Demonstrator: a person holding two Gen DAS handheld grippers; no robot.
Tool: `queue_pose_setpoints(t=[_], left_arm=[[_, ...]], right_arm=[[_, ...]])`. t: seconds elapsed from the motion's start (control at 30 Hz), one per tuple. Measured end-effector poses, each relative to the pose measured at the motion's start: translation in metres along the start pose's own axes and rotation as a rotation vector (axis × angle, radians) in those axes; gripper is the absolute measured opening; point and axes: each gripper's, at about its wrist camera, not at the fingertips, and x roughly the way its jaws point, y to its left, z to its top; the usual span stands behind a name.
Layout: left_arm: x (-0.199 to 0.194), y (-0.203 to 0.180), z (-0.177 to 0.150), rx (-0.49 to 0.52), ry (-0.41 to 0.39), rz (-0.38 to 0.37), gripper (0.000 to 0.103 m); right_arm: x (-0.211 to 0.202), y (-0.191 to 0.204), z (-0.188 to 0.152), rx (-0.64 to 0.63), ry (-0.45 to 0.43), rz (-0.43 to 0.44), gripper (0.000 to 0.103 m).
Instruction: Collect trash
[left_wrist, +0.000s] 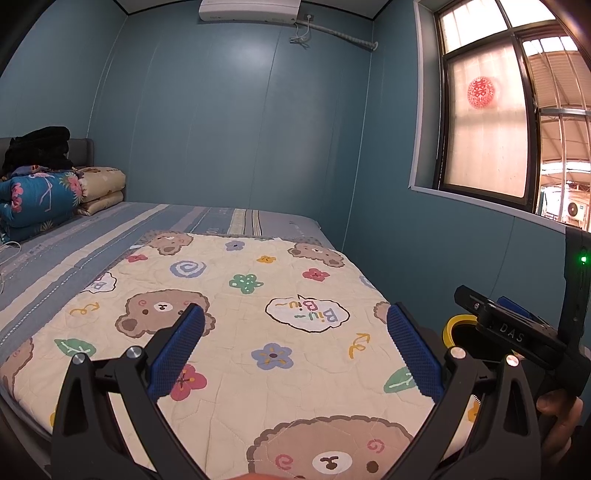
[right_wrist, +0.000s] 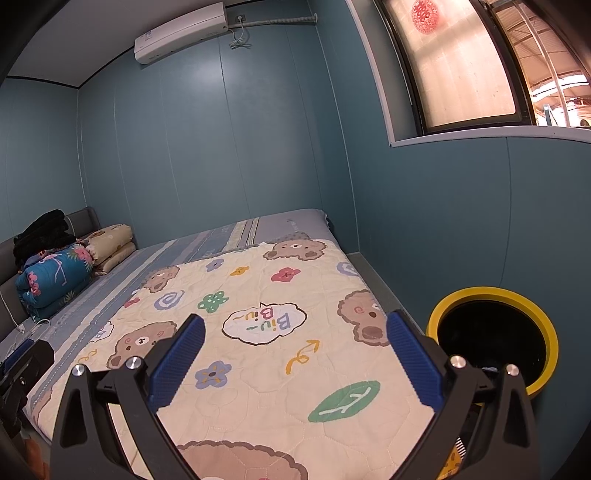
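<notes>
A yellow-rimmed black trash bin (right_wrist: 493, 334) stands on the floor at the bed's right side, by the blue wall. In the left wrist view only a slice of the bin's rim (left_wrist: 456, 325) shows behind the other gripper. My left gripper (left_wrist: 295, 347) is open above the cream bear-print quilt (left_wrist: 258, 332), nothing between its blue pads. My right gripper (right_wrist: 295, 354) is also open and empty over the quilt (right_wrist: 266, 350), its right finger (right_wrist: 413, 358) near the bin's rim. No loose trash shows on the bed.
Folded quilts (left_wrist: 40, 199) and a black garment (left_wrist: 37, 147) are piled at the headboard on the left. A white cable (right_wrist: 33, 326) lies by them on the striped sheet. The right gripper's body and a hand (left_wrist: 557, 417) sit at the right edge. A window (left_wrist: 487, 110) is in the right wall.
</notes>
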Motion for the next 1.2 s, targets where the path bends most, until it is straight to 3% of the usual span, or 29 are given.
queue_pose_setpoints(t=[1.2], left_arm=[[0.0047, 0.0008, 0.0002, -0.010, 0.012, -0.009, 0.095]], right_arm=[[-0.0004, 0.0014, -0.0007, 0.018, 0.010, -0.010, 0.095]])
